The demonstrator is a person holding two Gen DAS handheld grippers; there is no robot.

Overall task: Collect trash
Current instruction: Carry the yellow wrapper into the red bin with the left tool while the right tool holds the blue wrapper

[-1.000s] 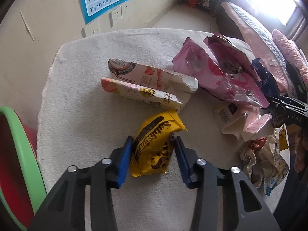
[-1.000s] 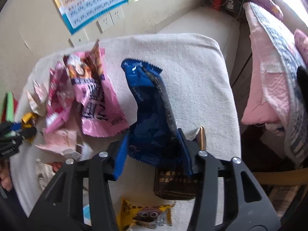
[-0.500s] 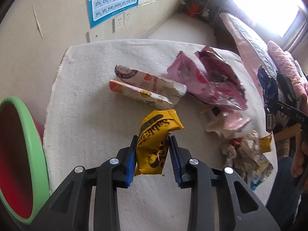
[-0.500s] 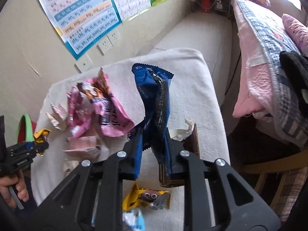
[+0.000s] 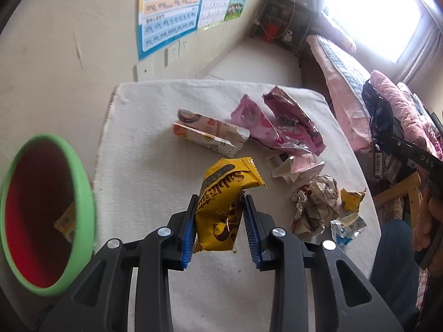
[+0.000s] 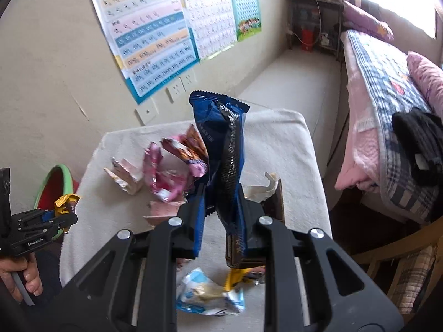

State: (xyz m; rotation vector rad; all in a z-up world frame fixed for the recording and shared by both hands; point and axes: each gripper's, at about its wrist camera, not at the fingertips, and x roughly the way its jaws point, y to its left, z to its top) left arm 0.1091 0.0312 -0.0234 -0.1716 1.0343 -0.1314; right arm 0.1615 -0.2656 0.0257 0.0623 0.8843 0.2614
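My left gripper (image 5: 220,202) is shut on a yellow snack wrapper (image 5: 229,174), which hangs above the white-towelled table (image 5: 144,166). A red bin with a green rim (image 5: 87,193) stands low to its left, with a scrap inside. My right gripper (image 6: 221,193) is shut on a long dark blue wrapper (image 6: 221,144) that stands up from its jaws, clear of the table. In the right wrist view the left gripper (image 6: 59,215) and its yellow wrapper (image 6: 65,200) sit at the far left, next to the bin (image 6: 48,177).
On the table lie pink wrappers (image 5: 277,127), two cream cartons (image 5: 210,135), crumpled paper (image 5: 315,204), a blue-white wrapper (image 6: 207,296) and a brown box (image 6: 277,202). A bed with a pink quilt (image 6: 373,110) flanks the right side. The postered wall (image 6: 149,33) is behind.
Both grippers closed on their wrappers and rose off the table, the left with the yellow one and the right with the blue one. The bin has come further into the left view.
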